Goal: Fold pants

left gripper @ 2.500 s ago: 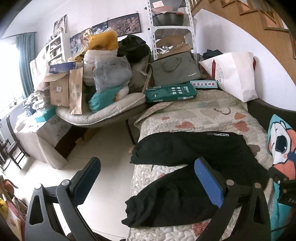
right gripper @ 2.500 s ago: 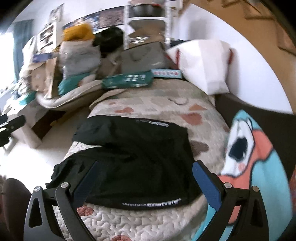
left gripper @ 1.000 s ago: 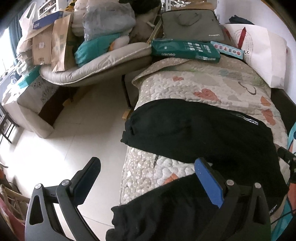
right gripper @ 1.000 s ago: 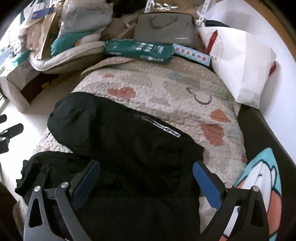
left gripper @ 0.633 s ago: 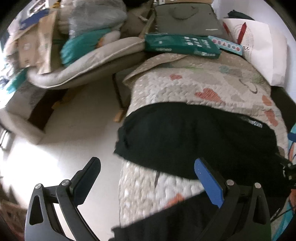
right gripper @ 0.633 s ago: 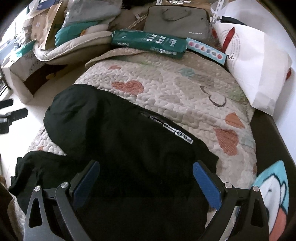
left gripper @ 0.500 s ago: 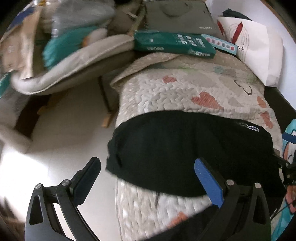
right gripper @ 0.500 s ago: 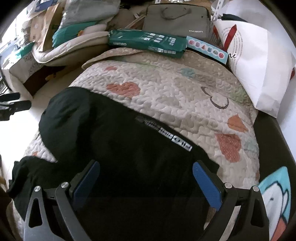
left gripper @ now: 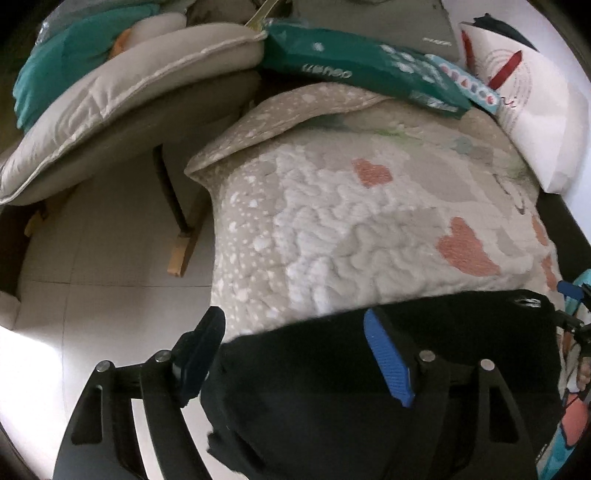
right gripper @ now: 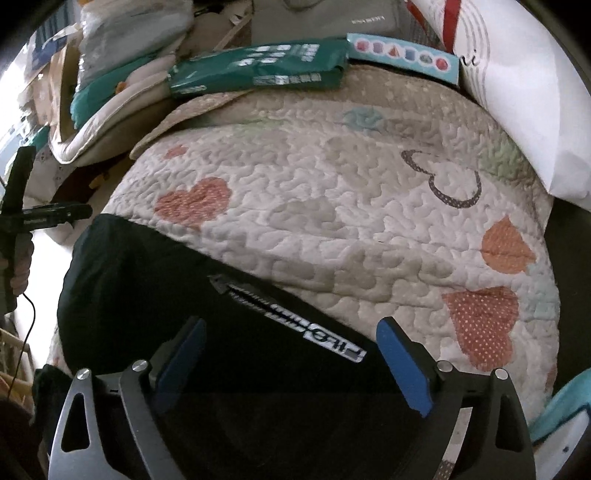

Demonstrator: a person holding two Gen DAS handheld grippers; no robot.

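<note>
Grasp step: left claw (left gripper: pixel 291 356) and right claw (right gripper: pixel 291 363) closing, still ungripped, over pants (right gripper: pixel 155 280) far edge; next, pinch and fold

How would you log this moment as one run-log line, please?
step: reach for grasp | left gripper: closing over black pants edge | right gripper: closing over pants | surface: quilt

Both wrist views look steeply down, close over the same quilt (left gripper: pixel 332 221) and pants (right gripper: pixel 184 295).

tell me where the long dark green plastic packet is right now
The long dark green plastic packet lies at the far end of the heart-patterned quilt, beside the light blue box, in front of the grey bag.
</note>
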